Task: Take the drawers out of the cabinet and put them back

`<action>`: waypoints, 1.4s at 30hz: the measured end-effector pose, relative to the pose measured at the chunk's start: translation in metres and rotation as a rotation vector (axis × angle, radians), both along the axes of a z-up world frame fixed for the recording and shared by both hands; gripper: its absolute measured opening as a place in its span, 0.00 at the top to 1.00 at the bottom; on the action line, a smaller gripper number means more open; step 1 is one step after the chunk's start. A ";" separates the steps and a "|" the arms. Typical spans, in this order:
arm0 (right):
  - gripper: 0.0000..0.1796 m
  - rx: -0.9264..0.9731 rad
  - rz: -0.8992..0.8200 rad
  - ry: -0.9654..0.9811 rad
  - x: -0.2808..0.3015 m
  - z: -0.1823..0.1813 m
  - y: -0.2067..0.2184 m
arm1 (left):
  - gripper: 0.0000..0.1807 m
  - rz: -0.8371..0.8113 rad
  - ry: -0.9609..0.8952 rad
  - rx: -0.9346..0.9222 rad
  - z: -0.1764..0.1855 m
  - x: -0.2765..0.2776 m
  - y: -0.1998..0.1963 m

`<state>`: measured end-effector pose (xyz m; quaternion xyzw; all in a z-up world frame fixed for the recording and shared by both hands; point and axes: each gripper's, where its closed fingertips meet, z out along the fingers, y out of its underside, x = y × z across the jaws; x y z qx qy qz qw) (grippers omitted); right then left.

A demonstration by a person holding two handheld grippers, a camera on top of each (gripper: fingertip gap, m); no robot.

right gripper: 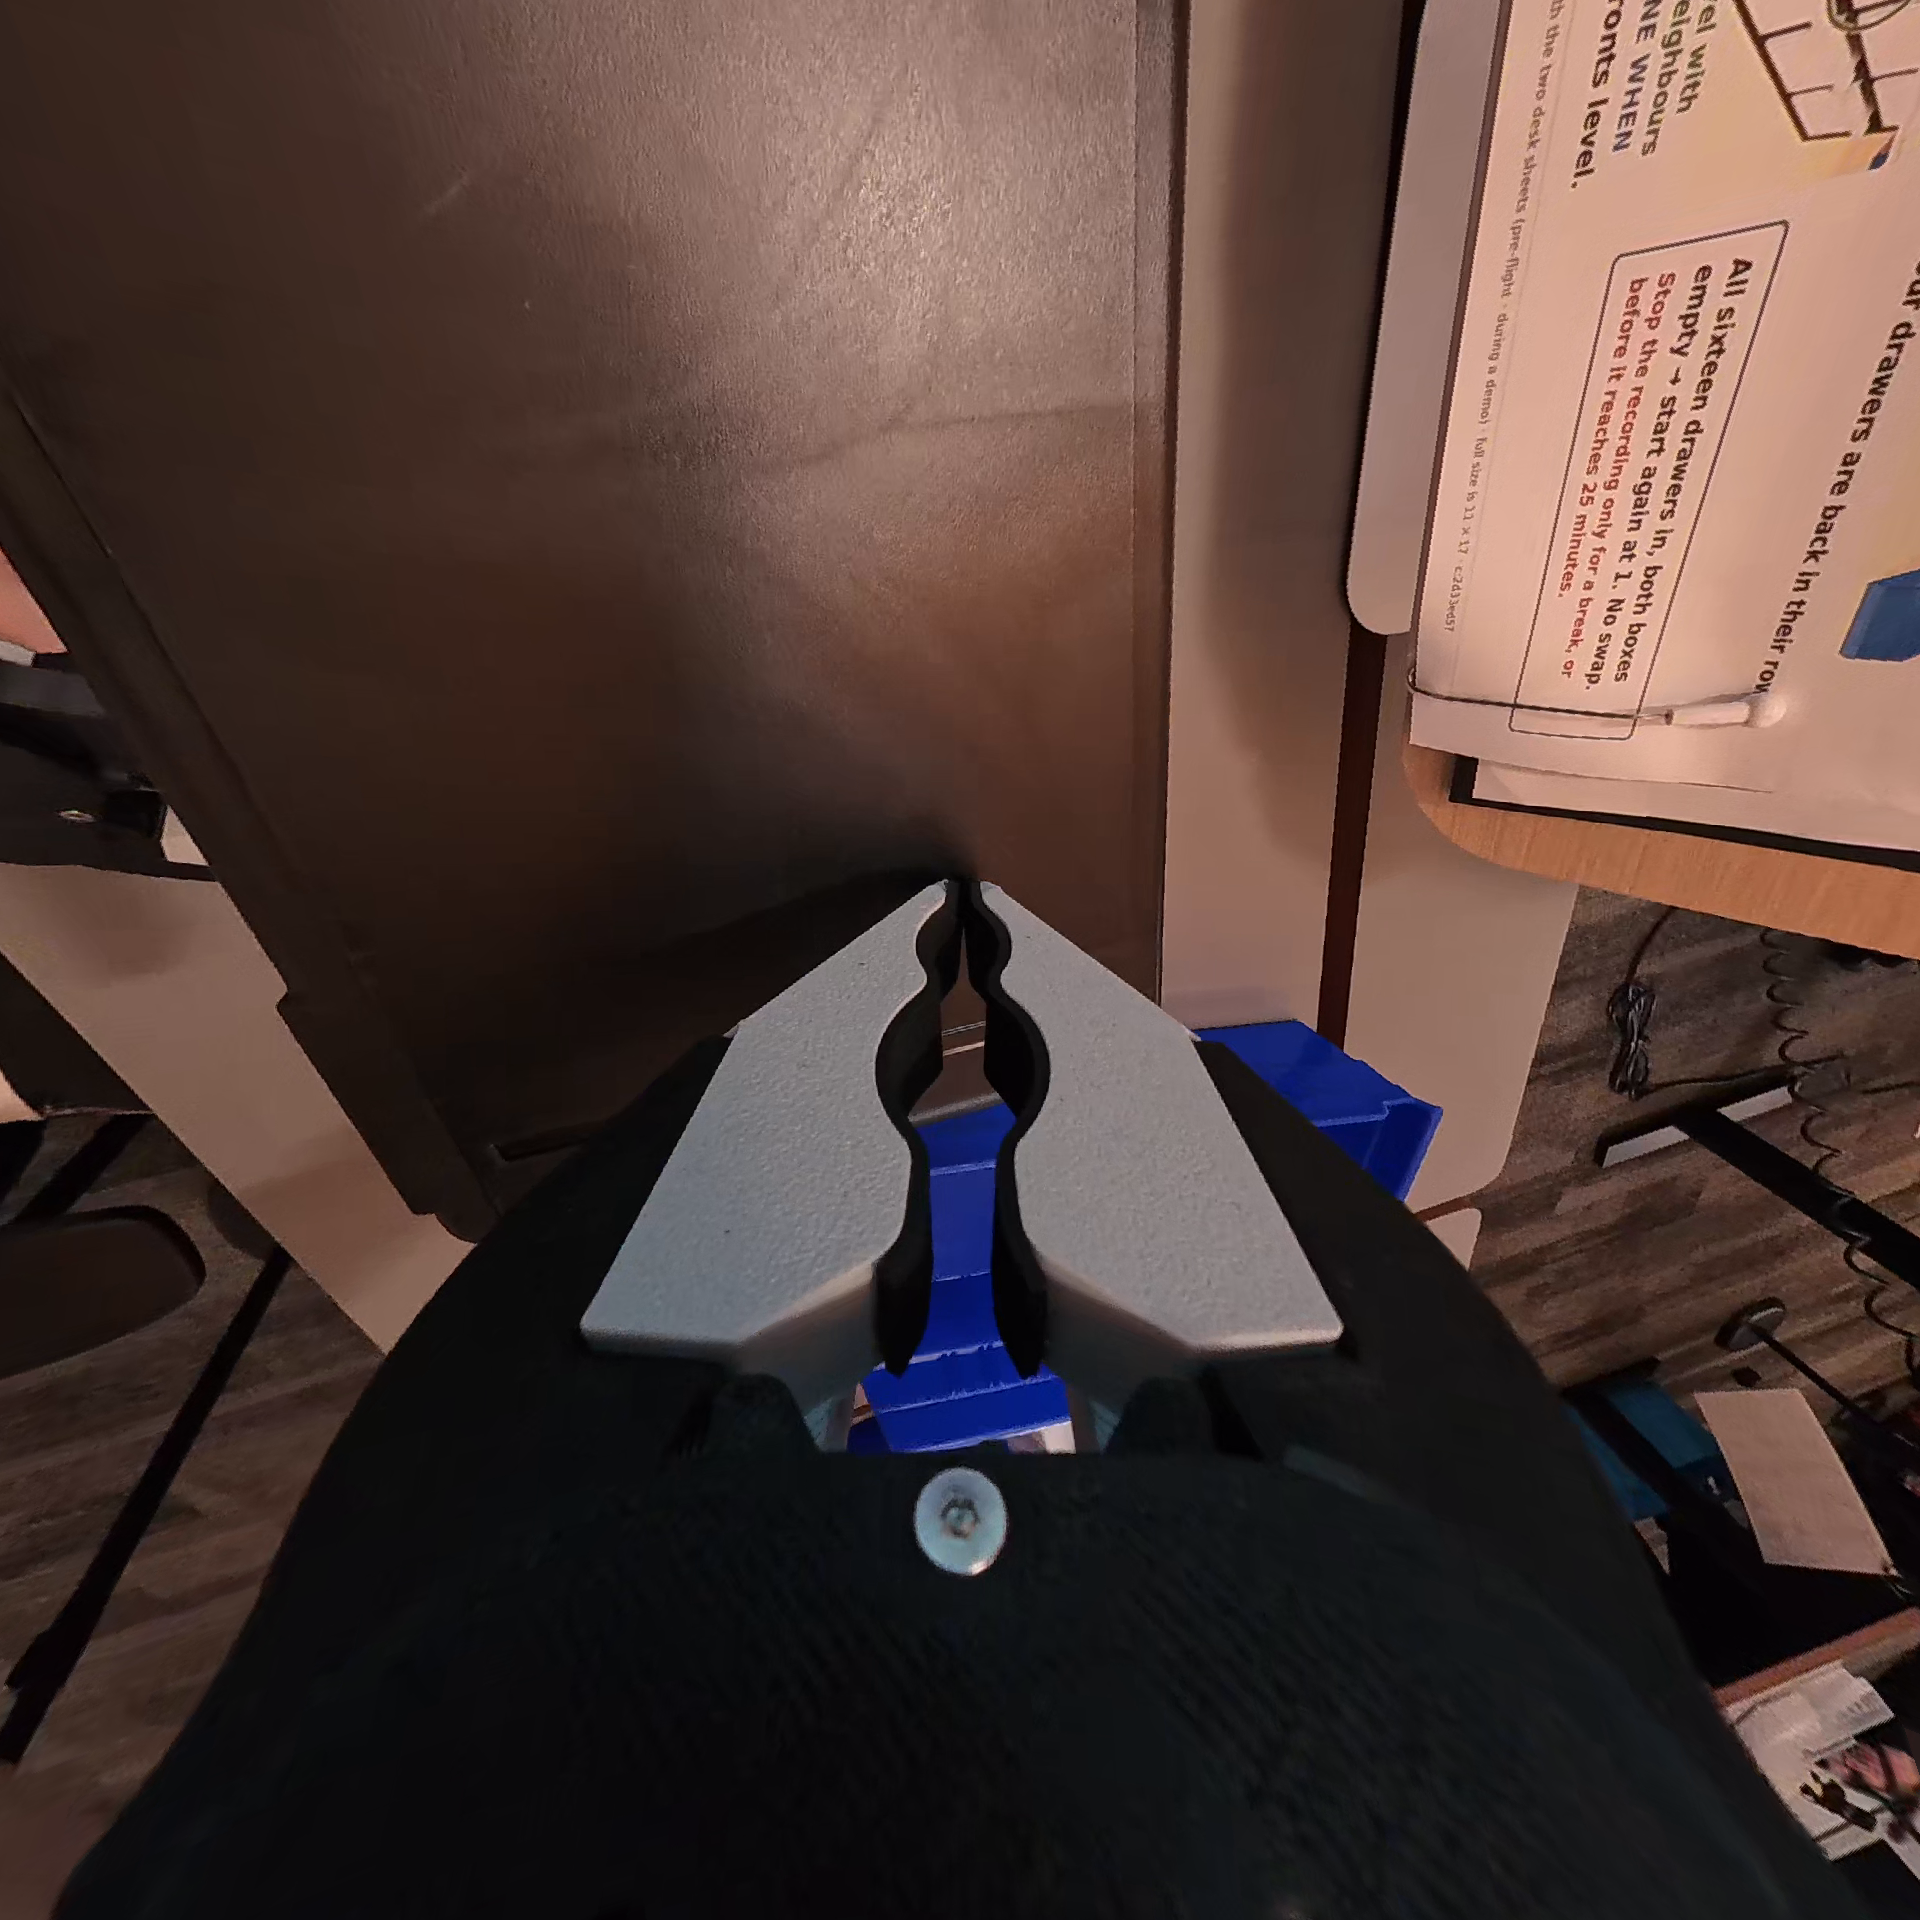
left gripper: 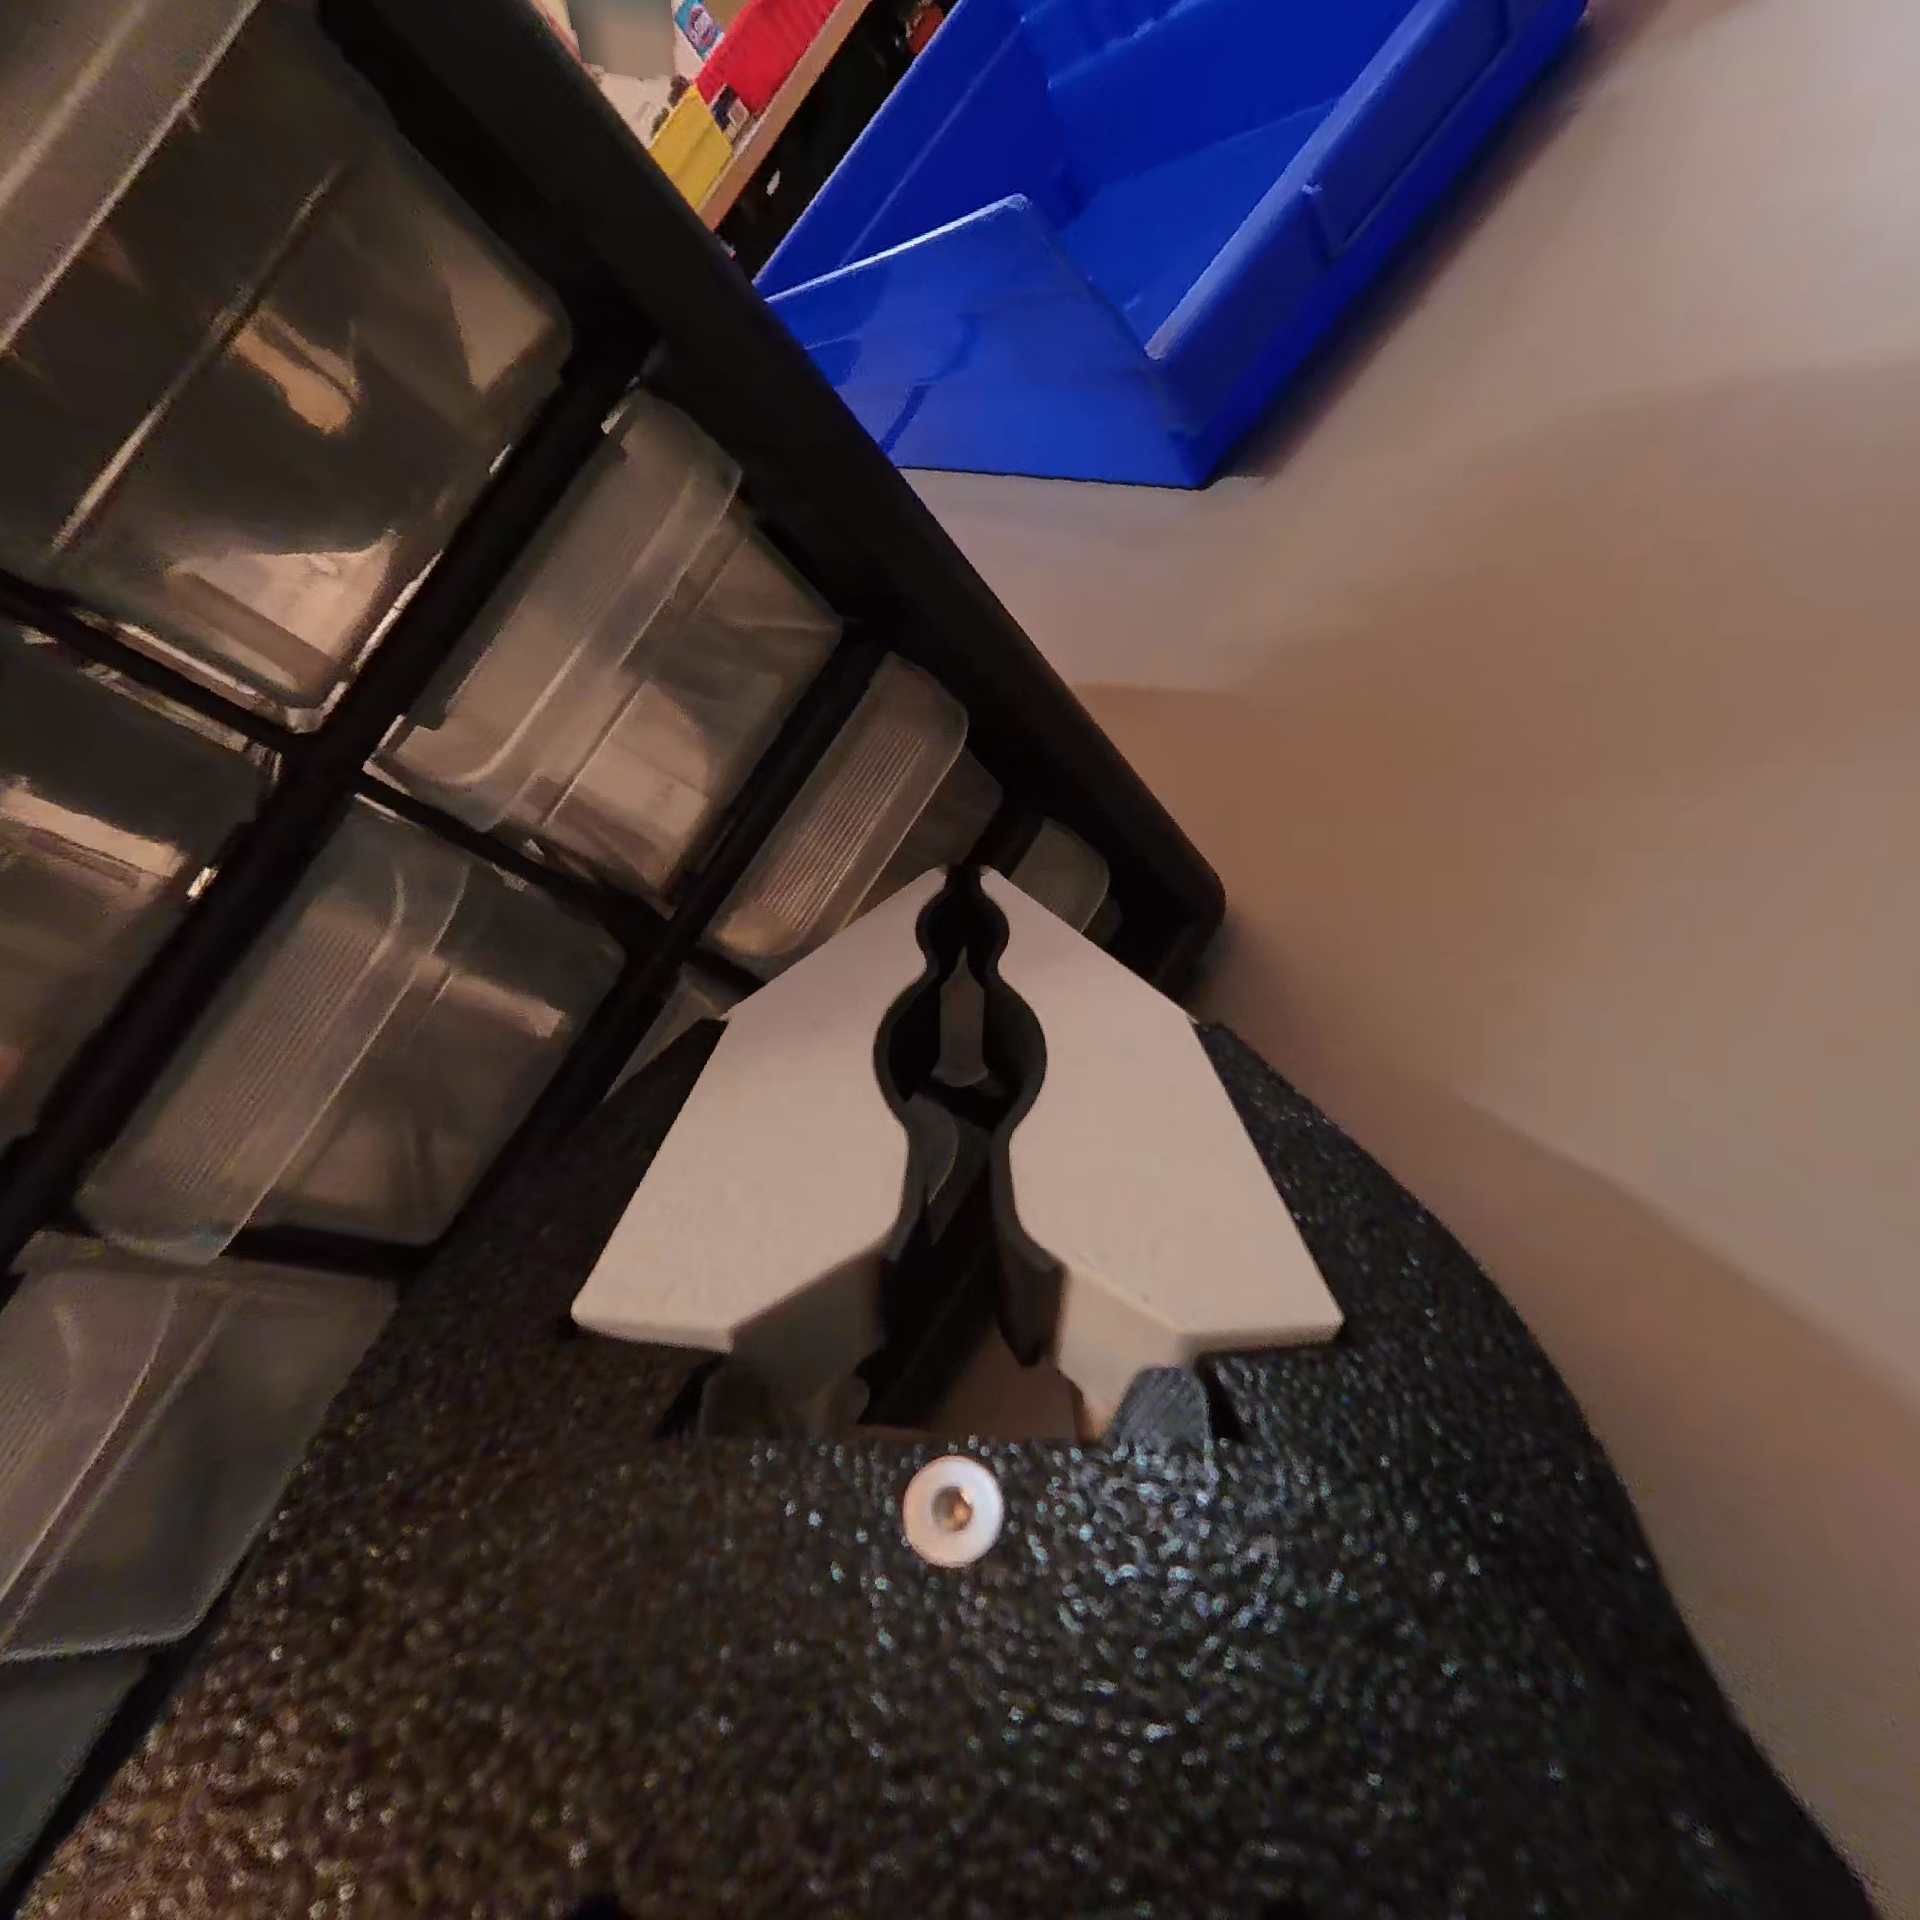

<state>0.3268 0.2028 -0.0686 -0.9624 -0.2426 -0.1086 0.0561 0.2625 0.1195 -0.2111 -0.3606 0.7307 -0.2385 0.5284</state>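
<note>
Seemingly closed left gripper (left gripper: 964, 883) at cabinet (left gripper: 790, 488).

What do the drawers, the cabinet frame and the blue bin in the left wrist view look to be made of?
Drawers: clear, slightly smoky plastic by the look; the dark interior shows through and the ribbed fronts catch highlights. Cabinet frame: opaque black, smooth with a dull sheen, probably moulded plastic, though painted metal cannot be ruled out. Blue bin: glossy, evenly coloured plastic with soft reflections and moulded walls.
</note>
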 end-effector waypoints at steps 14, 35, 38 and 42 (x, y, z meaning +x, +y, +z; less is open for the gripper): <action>1.00 0.063 0.014 -0.036 0.000 0.001 0.000 | 0.94 -0.128 0.030 -0.267 0.015 -0.037 0.000; 0.40 1.294 -0.239 -0.327 0.015 0.089 -0.067 | 0.60 0.111 -0.193 -0.576 0.058 -0.130 0.117; 0.24 1.467 -0.428 -0.153 0.007 0.064 -0.098 | 0.53 0.162 -0.332 -0.598 0.083 -0.136 0.123; 0.22 1.650 -0.573 0.058 -0.026 0.023 -0.129 | 0.40 0.217 -0.452 -0.638 0.105 -0.139 0.120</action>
